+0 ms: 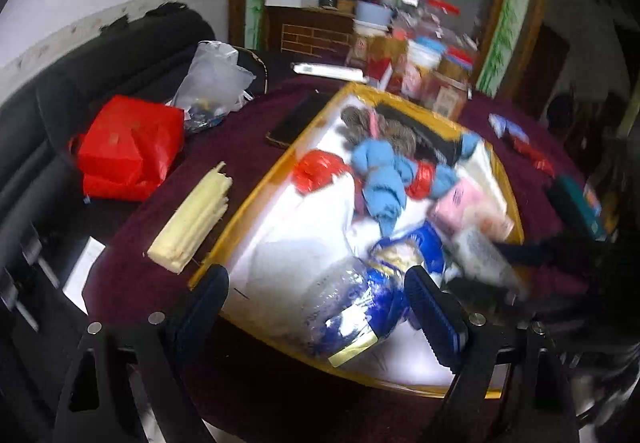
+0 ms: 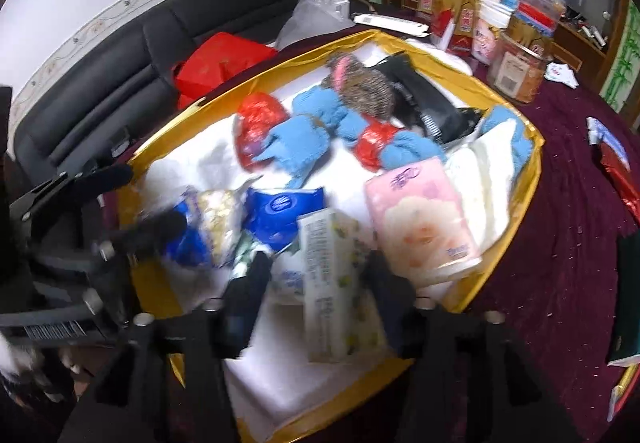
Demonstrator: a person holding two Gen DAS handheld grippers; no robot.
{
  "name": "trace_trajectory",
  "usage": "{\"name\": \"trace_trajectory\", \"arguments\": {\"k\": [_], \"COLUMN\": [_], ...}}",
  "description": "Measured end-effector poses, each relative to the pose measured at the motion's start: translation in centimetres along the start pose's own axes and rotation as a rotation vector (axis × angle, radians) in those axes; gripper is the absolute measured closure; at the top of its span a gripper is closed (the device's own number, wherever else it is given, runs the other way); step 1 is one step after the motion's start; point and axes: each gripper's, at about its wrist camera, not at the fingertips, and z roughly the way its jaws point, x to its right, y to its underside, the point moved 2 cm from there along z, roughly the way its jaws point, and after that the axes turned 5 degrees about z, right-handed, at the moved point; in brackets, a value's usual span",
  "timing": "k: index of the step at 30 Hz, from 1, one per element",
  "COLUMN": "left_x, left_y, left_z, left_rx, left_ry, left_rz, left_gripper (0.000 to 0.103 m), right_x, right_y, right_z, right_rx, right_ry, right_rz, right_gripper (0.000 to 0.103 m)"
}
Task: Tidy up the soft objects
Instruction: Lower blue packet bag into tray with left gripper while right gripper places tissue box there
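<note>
Left wrist view: left tongs (image 1: 316, 307) spread, empty, above the blue-and-clear packet (image 1: 352, 307) at lower centre of the gold-rimmed tray (image 1: 256, 187). A cream foam strip (image 1: 192, 219) lies outside, left, likely unsorted.

Right wrist view: right tongs (image 2: 320, 307) straddle a tissue pack (image 2: 332, 283); contact unclear from blur. Blue knitwear (image 2: 316, 139) and pink tissue pack (image 2: 424, 219) already in the tray.

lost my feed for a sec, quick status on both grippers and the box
Left gripper open around blue-and-clear snack bag. Right gripper open astride long tissue pack. Gold-rimmed box crowded; pink tissue pack close beside the right.
</note>
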Motion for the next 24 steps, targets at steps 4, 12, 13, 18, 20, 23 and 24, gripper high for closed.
{"name": "trace_trajectory", "arguments": {"k": [4, 12, 13, 18, 20, 23, 24], "left_x": [-0.5, -1.4, -1.6, -2.6, -2.9, -2.9, -2.8], "left_y": [-0.1, -0.4, -0.5, -1.0, -1.1, -1.3, -1.4], "left_z": [-1.2, -3.5, -3.8, -4.5, -4.6, -4.5, -4.5], "left_rx": [0.047, 0.129, 0.136, 0.150, 0.151, 0.149, 0.149], "left_ry": [0.017, 0.062, 0.060, 0.038, 0.035, 0.040, 0.044], "left_rz": [-0.046, -0.148, -0.153, -0.176, -0.186, -0.191, -0.191], "left_gripper": [0.011, 0.011, 0.011, 0.011, 0.011, 0.011, 0.011], "right_x": [0.2, 1.5, 1.3, -0.2, -0.4, -0.9, -1.0], "right_y": [0.4, 1.2, 1.4, 1.3, 0.7, -0.9, -1.3], "right_z": [-1.2, -4.3, -4.2, -1.2, 0.5, 2.3, 2.6], "right_rx": [0.013, 0.048, 0.028, -0.109, -0.130, -0.103, -0.090], "right_ry": [-0.041, -0.309, -0.365, -0.397, -0.399, -0.382, -0.379], "right_rz": [0.022, 0.148, 0.160, 0.203, 0.245, 0.274, 0.272], "right_gripper": [0.042, 0.042, 0.042, 0.041, 0.041, 0.041, 0.041]}}
